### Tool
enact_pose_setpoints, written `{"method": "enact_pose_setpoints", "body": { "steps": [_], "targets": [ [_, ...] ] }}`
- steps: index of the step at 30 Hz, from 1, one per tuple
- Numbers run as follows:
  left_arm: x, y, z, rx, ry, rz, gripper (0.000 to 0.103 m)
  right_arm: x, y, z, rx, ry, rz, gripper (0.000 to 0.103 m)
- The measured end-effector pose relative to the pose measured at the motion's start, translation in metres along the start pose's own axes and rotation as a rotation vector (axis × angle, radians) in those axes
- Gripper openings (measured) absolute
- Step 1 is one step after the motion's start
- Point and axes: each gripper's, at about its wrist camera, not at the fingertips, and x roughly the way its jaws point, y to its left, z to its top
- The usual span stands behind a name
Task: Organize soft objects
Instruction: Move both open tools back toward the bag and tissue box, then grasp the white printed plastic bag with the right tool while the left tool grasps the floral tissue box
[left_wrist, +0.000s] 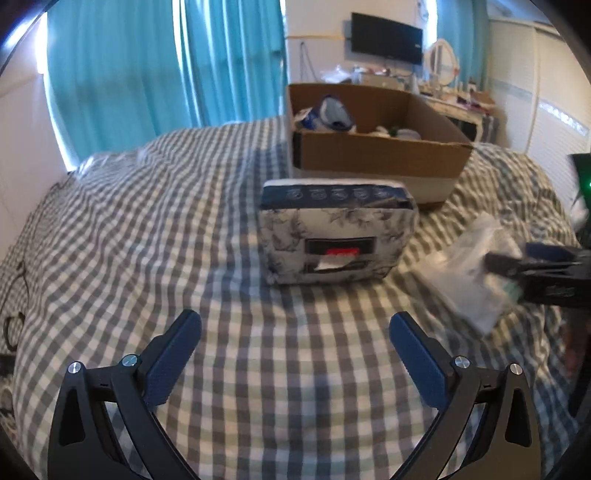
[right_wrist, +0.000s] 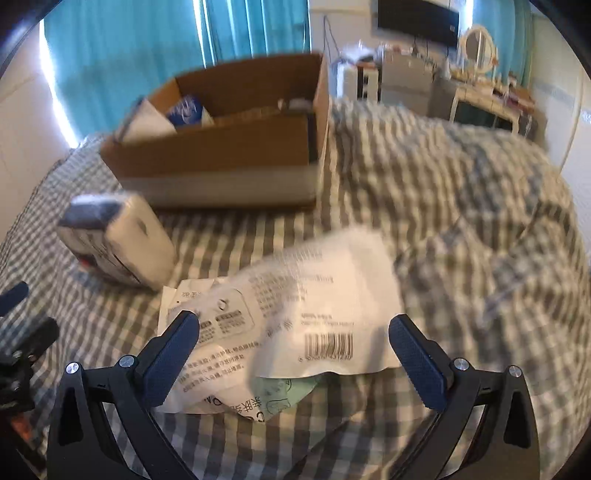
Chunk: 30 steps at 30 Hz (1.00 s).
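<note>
At the bottom of the right wrist view, our right gripper (right_wrist: 293, 328) stands with its fingers wide apart, holding nothing, and the pouch (right_wrist: 295, 317) lies between and just beyond them on the bed (right_wrist: 461, 206). The pouch is a flat, crinkly white plastic pack with printed text, a barcode and a green patch at its near edge; we expect it to be limp and slippery. Low in the left wrist view, our left gripper (left_wrist: 295, 332) is likewise spread open over bare checked sheet, gripping nothing.

Further out, at the centre of that view, the pack (left_wrist: 338, 230) sits upright: a plump, cushion-like block wrapped in glossy floral film with a dark band on top. Behind it, toward the upper right, the box (left_wrist: 373, 155) of stiff brown cardboard already holds a few soft blue-and-white items.

So we judge the job partly done: some things are boxed, while the pouch and the pack are not yet in.
</note>
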Motion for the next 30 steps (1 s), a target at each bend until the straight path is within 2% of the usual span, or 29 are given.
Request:
{"method": "enact_pose_setpoints", "body": {
  "steps": [4, 8, 10, 13, 15, 18, 23, 30],
  "targets": [
    [-0.006, -0.009, -0.001, 0.021, -0.014, -0.025, 0.103, 0.007, 0.005, 0.001, -0.018, 0.002, -0.033, 0.103],
    [-0.005, -0.012, -0.005, 0.04, -0.021, -0.017, 0.103, 0.028, 0.001, -0.007, 0.009, 0.086, -0.052, 0.103],
    [-0.002, -0.012, -0.007, 0.045, -0.012, -0.014, 0.103, 0.034, -0.004, -0.009, 0.029, 0.103, -0.039, 0.098],
    [0.002, -0.013, -0.011, 0.056, 0.001, -0.004, 0.103, 0.034, -0.003, -0.01, 0.021, 0.106, -0.023, 0.076],
    [0.004, -0.015, -0.012, 0.065, 0.004, 0.007, 0.103, 0.025, -0.001, -0.01, 0.009, 0.073, -0.028, 0.047],
    [0.007, -0.014, -0.013, 0.064, 0.015, 0.008, 0.103, 0.011, -0.006, -0.011, 0.036, 0.022, 0.0, 0.031],
    [0.013, -0.013, -0.012, 0.059, 0.032, 0.024, 0.103, -0.02, -0.009, -0.003, 0.052, -0.087, 0.026, 0.027],
    [0.02, -0.012, -0.005, 0.057, 0.056, 0.016, 0.103, -0.036, -0.011, 0.0, 0.052, -0.124, 0.046, 0.027]
  ]
}}
